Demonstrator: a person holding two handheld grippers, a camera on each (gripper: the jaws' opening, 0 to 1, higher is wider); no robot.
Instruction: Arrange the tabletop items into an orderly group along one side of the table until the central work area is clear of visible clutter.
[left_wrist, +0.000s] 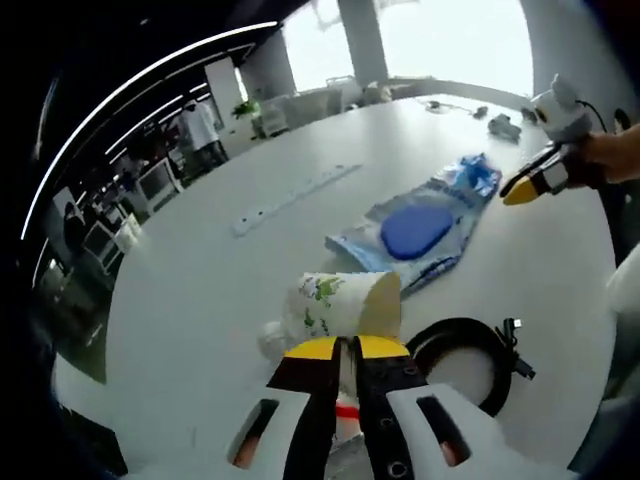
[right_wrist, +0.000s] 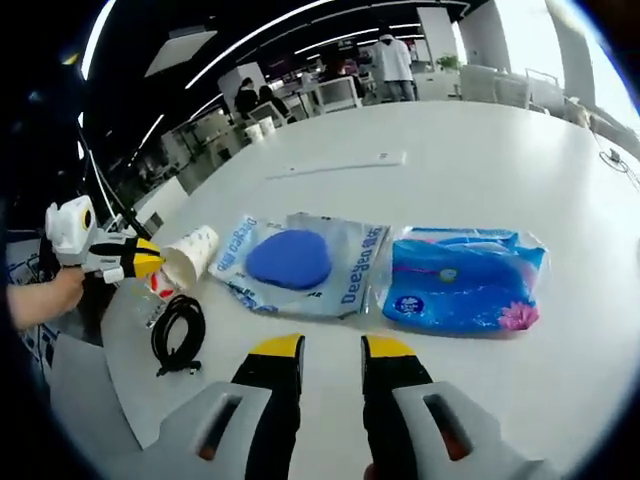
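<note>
A white paper cup (left_wrist: 335, 303) with a green print lies on its side on the round white table (left_wrist: 200, 300). My left gripper (left_wrist: 345, 348) is shut on its rim, and the right gripper view shows that gripper (right_wrist: 140, 262) at the cup (right_wrist: 190, 254). A clear bottle (left_wrist: 270, 335) with a red label lies just beneath. My right gripper (right_wrist: 330, 346) stands open above bare table, nothing between its fingers, in front of a bagged blue mouse pad (right_wrist: 292, 260) and a blue tissue pack (right_wrist: 462, 282). The left gripper view shows it (left_wrist: 522, 188) beside the tissue pack (left_wrist: 472, 178).
A coiled black cable (left_wrist: 460, 360) (right_wrist: 178, 330) lies beside the cup. A long white strip (left_wrist: 295, 198) (right_wrist: 335, 167) lies across the table's middle. Small items (left_wrist: 503, 125) rest near the far edge. People and chairs (right_wrist: 390, 60) are beyond the table.
</note>
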